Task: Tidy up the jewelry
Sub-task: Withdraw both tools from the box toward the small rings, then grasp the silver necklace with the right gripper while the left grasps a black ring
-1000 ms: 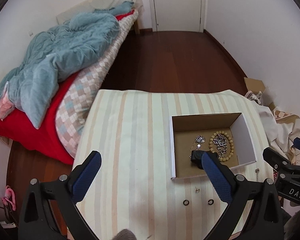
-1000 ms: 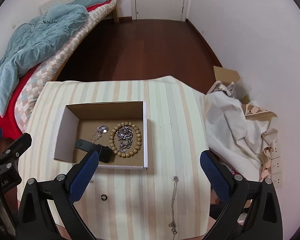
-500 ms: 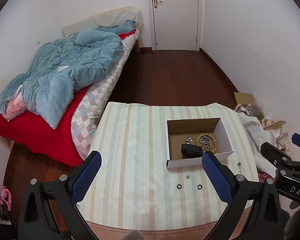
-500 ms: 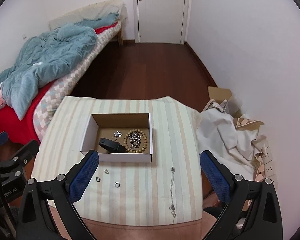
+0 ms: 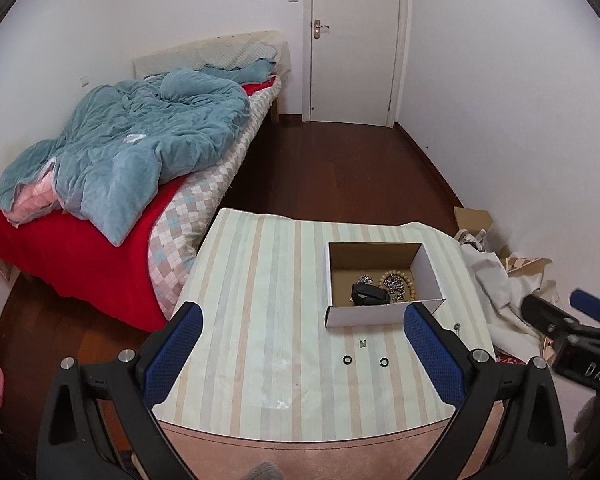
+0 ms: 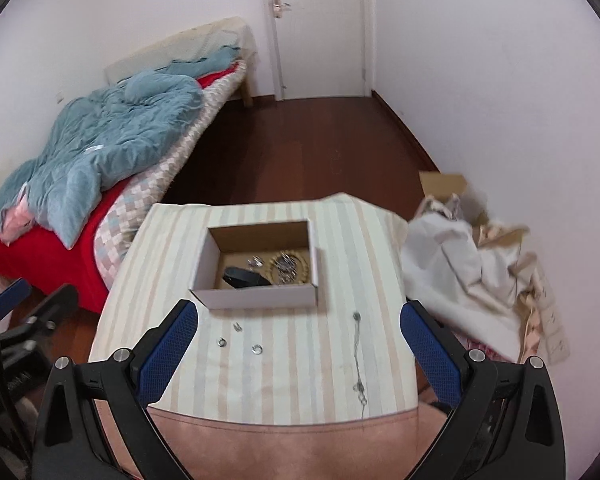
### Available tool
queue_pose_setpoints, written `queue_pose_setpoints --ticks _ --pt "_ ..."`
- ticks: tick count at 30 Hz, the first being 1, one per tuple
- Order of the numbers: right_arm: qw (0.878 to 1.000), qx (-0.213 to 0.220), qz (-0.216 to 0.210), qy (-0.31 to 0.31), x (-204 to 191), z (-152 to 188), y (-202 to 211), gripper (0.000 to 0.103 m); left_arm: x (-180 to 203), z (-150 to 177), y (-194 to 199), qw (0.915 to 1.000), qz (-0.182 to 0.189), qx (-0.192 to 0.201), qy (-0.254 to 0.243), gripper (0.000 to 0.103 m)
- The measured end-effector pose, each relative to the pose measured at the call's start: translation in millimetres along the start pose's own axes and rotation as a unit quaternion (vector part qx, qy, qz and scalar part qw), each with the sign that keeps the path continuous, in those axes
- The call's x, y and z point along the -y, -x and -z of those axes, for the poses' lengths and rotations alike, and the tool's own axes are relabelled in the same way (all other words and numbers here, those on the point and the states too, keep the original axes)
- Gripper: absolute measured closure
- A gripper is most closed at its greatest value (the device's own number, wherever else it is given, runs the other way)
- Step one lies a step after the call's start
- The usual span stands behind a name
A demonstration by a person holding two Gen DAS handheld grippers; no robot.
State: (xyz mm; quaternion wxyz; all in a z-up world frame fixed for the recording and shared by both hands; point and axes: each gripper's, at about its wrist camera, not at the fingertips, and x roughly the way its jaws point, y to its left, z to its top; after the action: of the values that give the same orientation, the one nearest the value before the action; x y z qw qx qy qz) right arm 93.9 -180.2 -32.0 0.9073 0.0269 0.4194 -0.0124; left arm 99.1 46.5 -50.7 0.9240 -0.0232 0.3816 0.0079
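Rings (image 5: pixel 384 361) and chain (image 6: pixel 356 354) outside box (image 5: pixel 365 316)

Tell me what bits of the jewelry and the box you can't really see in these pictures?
- Box: in both views the near wall hides the front of its floor.
- Black item: too small to identify in the left view; partly behind the wall in the right view.
- Chain: thin and blurred in the right view; the left view shows only its end, beside the gripper finger.
- Tiny piece near the two rings: too small to name.

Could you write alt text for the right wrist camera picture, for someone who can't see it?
An open cardboard box holding a bead bracelet and a black item sits on a striped table; two rings and a chain lie in front. The right gripper is open and empty.
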Motion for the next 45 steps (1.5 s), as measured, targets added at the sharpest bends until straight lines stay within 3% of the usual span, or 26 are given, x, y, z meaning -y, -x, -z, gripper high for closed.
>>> queue_pose_setpoints --ticks 4,7,9,11,17,19,21,22,23,24,26,29,36,41,45 --pt "0.998 -0.041 0.024 -0.044 38.6 26.9 -26.8 0.001 -4.4 21.0 -26.8 0.9991 -0.014 -0.04 0.0 0.0" --pt "0.993 -0.075 0.044 -0.076 70.0 52.0 -52.6 0.002 -2.8 44.2 -57.3 0.9952 -0.058 -0.077 -0.02 0.0" --pt "0.99 -0.102 0.048 -0.089 86.2 68.1 -72.3 0.016 -3.0 57.8 -73.3 0.9926 -0.072 -0.095 -0.023 0.0" --pt "0.985 -0.132 0.05 -0.095 96.4 84.8 -94.0 0.024 -4.2 71.7 -90.4 0.9898 -0.08 -0.117 -0.02 0.0" --pt "0.984 -0.155 0.039 -0.078 93.5 118.9 -140.7 0.033 -4.9 101.6 -128.7 0.9813 -0.09 -0.168 -0.025 0.0" --pt "0.987 -0.146 0.057 -0.044 84.1 122.7 -154.2 0.043 -4.3 107.0 -134.9 0.9794 -0.093 -0.177 -0.029 0.0" --pt "0.987 -0.148 0.064 -0.022 76.3 127.4 -165.6 0.064 -3.6 110.5 -140.7 0.9781 -0.094 -0.183 -0.032 0.0" --pt "0.988 -0.135 0.073 -0.011 72.6 129.6 -168.0 0.067 -3.3 110.2 -142.5 0.9779 -0.094 -0.184 -0.034 0.0" --pt "0.989 -0.128 0.077 -0.003 69.7 129.1 -170.9 0.085 -2.3 110.8 -144.6 0.9779 -0.093 -0.184 -0.036 0.0" --pt "0.99 -0.123 0.076 0.006 65.6 133.0 -175.2 0.097 -1.0 110.3 -146.3 0.9779 -0.093 -0.184 -0.038 0.0" --pt "0.989 -0.121 0.088 0.016 61.8 137.2 -184.2 0.098 1.3 108.1 -153.4 0.9782 -0.085 -0.186 -0.037 0.0" --pt "0.99 -0.118 0.074 -0.019 72.0 142.9 -190.5 0.099 4.9 102.7 -163.9 0.9782 -0.067 -0.195 -0.029 0.0" --pt "0.994 -0.067 0.05 -0.076 99.5 136.5 -176.1 0.099 20.8 89.9 -193.0 0.9785 -0.017 -0.205 -0.015 0.001" --pt "0.993 -0.075 0.049 -0.077 109.9 143.4 -192.8 0.099 36.5 90.3 -208.8 0.9773 0.004 -0.21 -0.028 0.003" --pt "0.991 -0.09 0.05 -0.087 120.3 156.2 -208.1 0.099 52.0 93.6 -219.2 0.9737 0.022 -0.223 -0.041 0.026"
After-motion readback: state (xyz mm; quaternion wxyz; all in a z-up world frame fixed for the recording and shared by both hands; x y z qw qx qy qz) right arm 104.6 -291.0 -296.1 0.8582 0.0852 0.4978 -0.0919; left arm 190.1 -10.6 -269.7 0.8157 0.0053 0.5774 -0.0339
